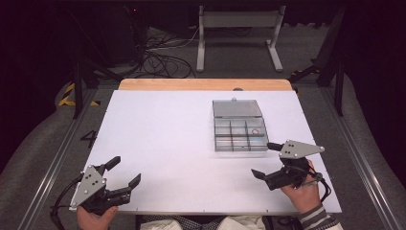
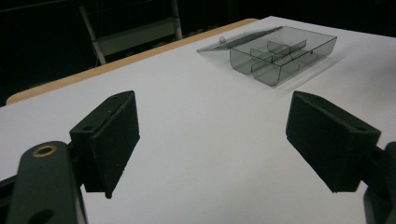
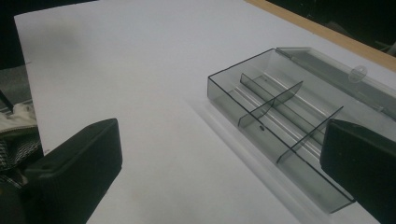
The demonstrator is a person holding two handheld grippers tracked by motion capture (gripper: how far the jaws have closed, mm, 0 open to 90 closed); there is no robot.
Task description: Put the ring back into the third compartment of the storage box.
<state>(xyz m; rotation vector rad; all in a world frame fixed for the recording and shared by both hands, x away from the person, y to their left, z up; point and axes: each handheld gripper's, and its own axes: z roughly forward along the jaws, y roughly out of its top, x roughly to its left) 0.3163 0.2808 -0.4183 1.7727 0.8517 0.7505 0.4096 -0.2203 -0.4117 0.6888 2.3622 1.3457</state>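
The left claw (image 1: 123,171) sits at seven o'clock, jaws spread wide and empty, pointing toward two o'clock. The right claw (image 1: 267,160) sits at four o'clock, jaws wide apart, aimed toward ten o'clock.

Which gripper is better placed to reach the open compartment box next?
Right. The right gripper sits open just beside the near right corner of the compartment box, while the left gripper, also open, is far across the table.

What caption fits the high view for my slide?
Two open grippers, left and right, wait near an open clear compartment box.
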